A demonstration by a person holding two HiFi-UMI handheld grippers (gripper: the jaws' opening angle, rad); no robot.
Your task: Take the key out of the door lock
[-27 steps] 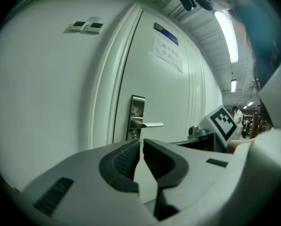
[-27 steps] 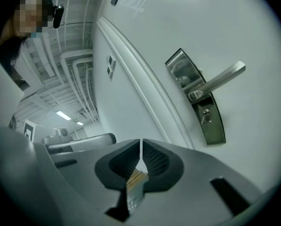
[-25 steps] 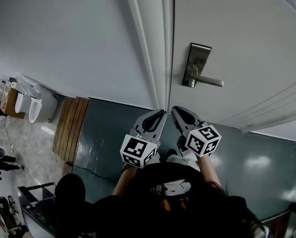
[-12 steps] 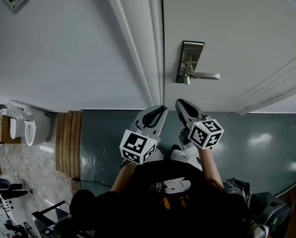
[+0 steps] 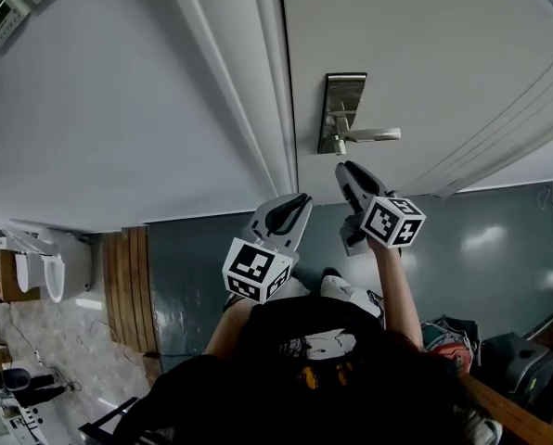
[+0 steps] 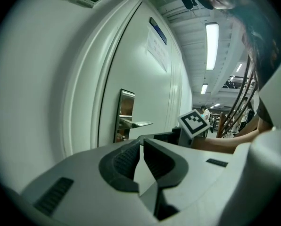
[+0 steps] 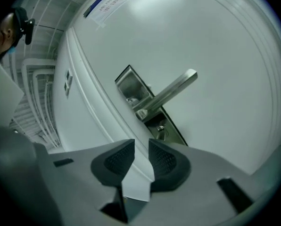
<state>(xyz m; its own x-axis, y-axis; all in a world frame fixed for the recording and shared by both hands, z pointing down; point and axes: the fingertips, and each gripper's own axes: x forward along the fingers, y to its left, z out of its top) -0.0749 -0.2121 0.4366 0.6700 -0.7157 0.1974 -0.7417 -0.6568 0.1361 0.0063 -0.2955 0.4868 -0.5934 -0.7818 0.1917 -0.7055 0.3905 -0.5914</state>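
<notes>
Two hand-held claws point at a white door (image 5: 425,54) seen from above. The right claw (image 5: 347,169) hovers near the steel lock plate (image 5: 343,95), its tip just below the lever handle (image 5: 369,135) and not touching it. Its jaws have just been opening and now stand partly apart, with nothing between them. In the right gripper view the key (image 7: 161,131) shows only as a small metal stub in the lock at the lower end of the plate, just under the lever, which juts out toward the upper right; the right claw (image 7: 141,145) sits below it. The left claw (image 5: 300,202) hangs lower and further left, in front of the door frame (image 5: 249,82). Its tips meet, holding nothing.

Several other things surround the scene: wall control panels (image 5: 3,3) at upper left, a slatted wooden board (image 5: 128,286) on the grey-green floor (image 5: 481,239), bags (image 5: 443,334) at lower right, and a paper notice (image 7: 110,1) high on the door.
</notes>
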